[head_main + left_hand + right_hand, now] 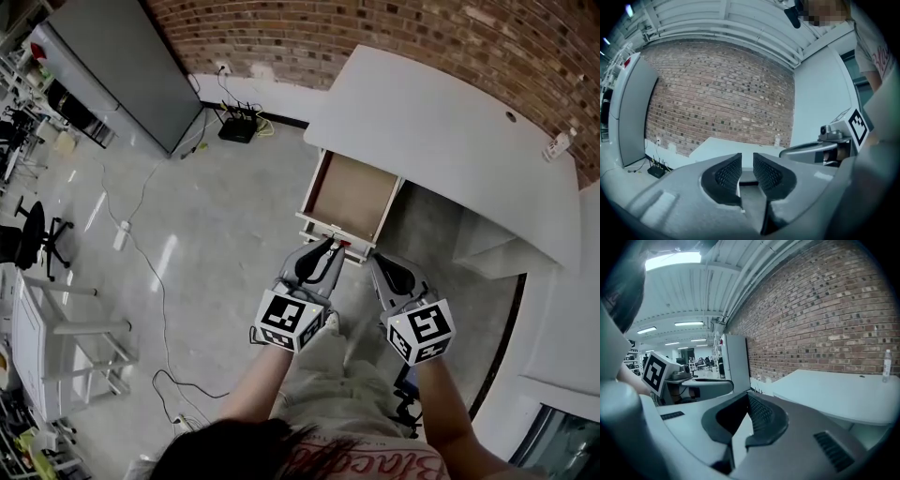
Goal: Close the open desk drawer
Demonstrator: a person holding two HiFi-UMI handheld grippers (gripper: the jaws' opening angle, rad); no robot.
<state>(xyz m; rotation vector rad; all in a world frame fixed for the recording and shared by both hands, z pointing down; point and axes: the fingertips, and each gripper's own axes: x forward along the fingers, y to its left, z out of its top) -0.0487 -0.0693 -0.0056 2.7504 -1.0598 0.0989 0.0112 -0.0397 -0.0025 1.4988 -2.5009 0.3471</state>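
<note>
Poised just short of drawer (349, 195) front: left gripper (330, 246) slightly parted, right gripper (373, 259) pinched closed, both empty, left nearer; push path straight ahead into desk (450, 141).

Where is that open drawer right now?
In the head view the drawer sits near centre, pulled out from under the white desk, with the left gripper and right gripper close by its front panel.

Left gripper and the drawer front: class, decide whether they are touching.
Cannot tell. In the head view the tips of the left gripper overlap the drawer front; neither view shows contact or a gap.
</note>
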